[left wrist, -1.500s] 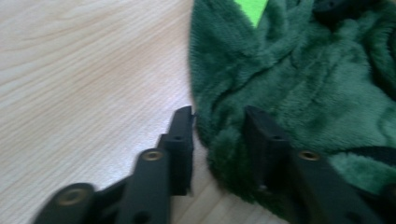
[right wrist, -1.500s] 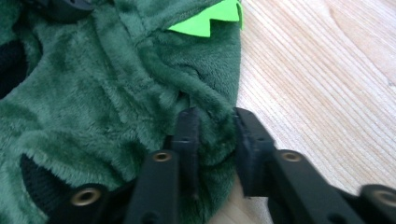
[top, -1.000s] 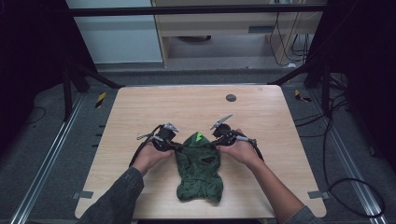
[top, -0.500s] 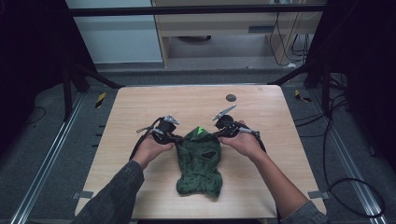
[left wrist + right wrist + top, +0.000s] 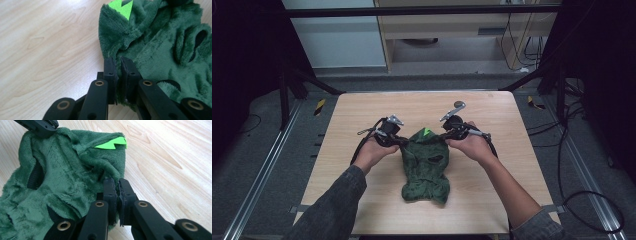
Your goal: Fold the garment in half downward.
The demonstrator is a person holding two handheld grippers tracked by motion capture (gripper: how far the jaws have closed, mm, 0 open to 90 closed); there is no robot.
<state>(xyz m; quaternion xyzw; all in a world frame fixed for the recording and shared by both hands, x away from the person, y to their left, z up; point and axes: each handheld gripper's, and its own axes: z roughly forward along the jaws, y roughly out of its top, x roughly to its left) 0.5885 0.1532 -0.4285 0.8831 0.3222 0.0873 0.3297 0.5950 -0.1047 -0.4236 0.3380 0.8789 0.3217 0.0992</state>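
item: green plush garment [image 5: 426,162], fleece, with dark-edged openings and a bright green zigzag patch [image 5: 426,132] at its far end. it lay mid-table, slightly near of centre, far end lifted between my two tools, near end bunched on the wooden table [image 5: 362,107]. i judged it a hood or small costume piece; which exactly i could not tell.

item: left gripper [image 5: 401,142]. its jaws were clamped on the left edge of the garment, just near of the patch; in the left gripper view [image 5: 118,65] a fold of fleece ran down between the pads with almost no gap. i took the edge there, i judge, so that the far hem could be spread and raised evenly.

item: right gripper [image 5: 444,139]. its jaws were pressed together on the right edge, opposite the left one; the right gripper view [image 5: 117,186] showed a thin pinch of fabric between the pads. the matching hold on both sides kept the cloth taut across the top, so the body hung toward me without twisting.

item: small dark round object [image 5: 458,104] on the far right part of the table, well apart from the garment; untouched.

item: cables trailing from each tool toward the near edge, lying clear of the cloth.

judgement: a two-point lift, suited to straightening or folding; a pinch this thin could slip if pulled hard.
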